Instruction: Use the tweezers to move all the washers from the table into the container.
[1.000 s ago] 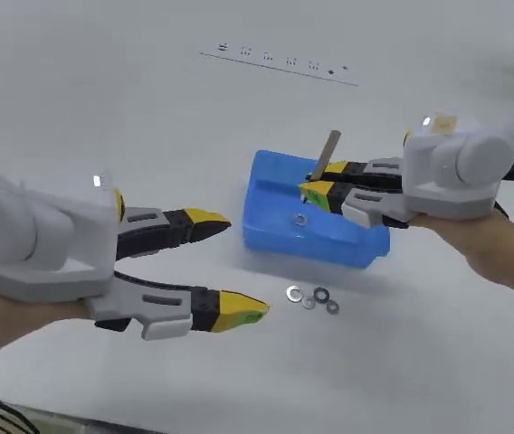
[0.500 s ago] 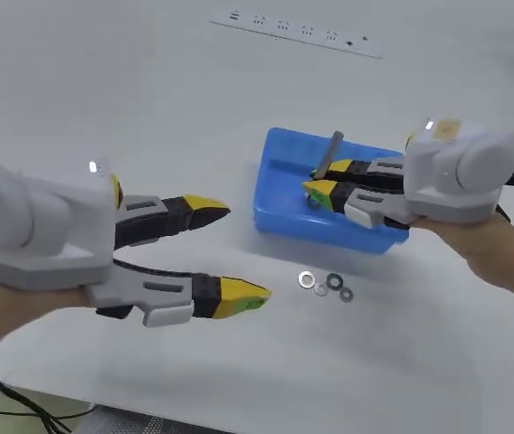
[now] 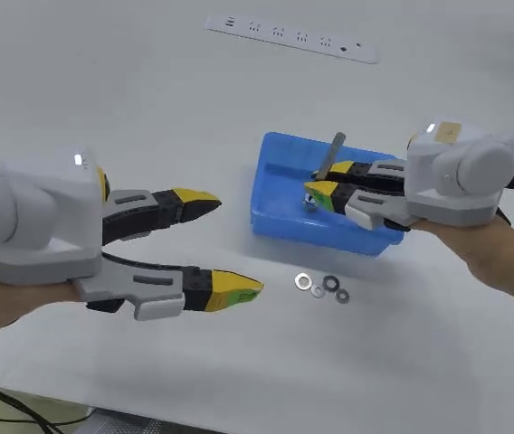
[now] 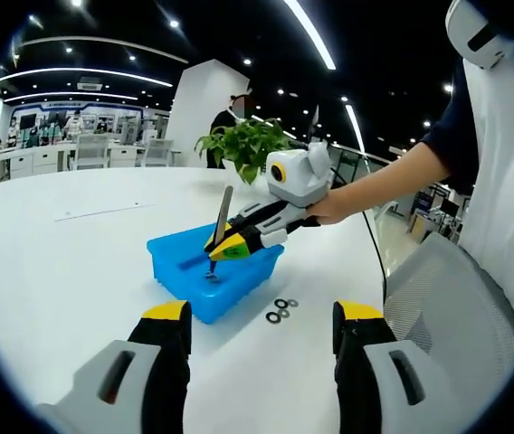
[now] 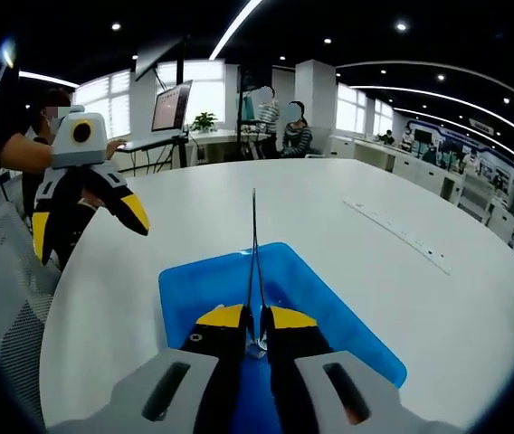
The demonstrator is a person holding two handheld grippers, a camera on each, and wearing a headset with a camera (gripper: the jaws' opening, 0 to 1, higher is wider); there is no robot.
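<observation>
right tool [image 3: 316,190] is clamping tight on the tweezers [image 3: 332,152], whose tips are dipping inside the blue container [image 3: 280,172]. left tool [image 3: 230,244] is hovering well left of the container, jaws spread wide, gripping nothing. four washers [image 3: 320,287] are lying clustered on the bench [image 3: 148,108] just in front of the container.

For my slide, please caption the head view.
Right gripper holds tweezers in blue container; washers lie on the table.
</observation>
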